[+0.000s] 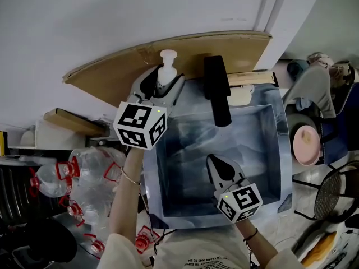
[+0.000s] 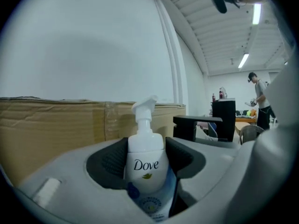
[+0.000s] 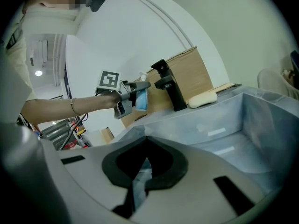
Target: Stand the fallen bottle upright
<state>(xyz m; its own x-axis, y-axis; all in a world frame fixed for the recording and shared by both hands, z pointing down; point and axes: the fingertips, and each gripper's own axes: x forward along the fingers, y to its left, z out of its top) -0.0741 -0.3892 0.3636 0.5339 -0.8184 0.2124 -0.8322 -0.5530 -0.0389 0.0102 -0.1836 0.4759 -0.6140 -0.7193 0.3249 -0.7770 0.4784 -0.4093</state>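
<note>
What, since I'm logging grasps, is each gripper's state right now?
Left gripper: closed on the Dove pump bottle.
Right gripper: closed, holding nothing.

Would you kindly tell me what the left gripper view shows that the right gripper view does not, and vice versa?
Only the left gripper view: the Dove label on the bottle, upright between the left gripper's pads, and a distant person standing at the right. Only the right gripper view: the sink, a pale bar on its rim, and the forearm carrying the left gripper. Both: the bottle, the black faucet and the cardboard behind them.
</note>
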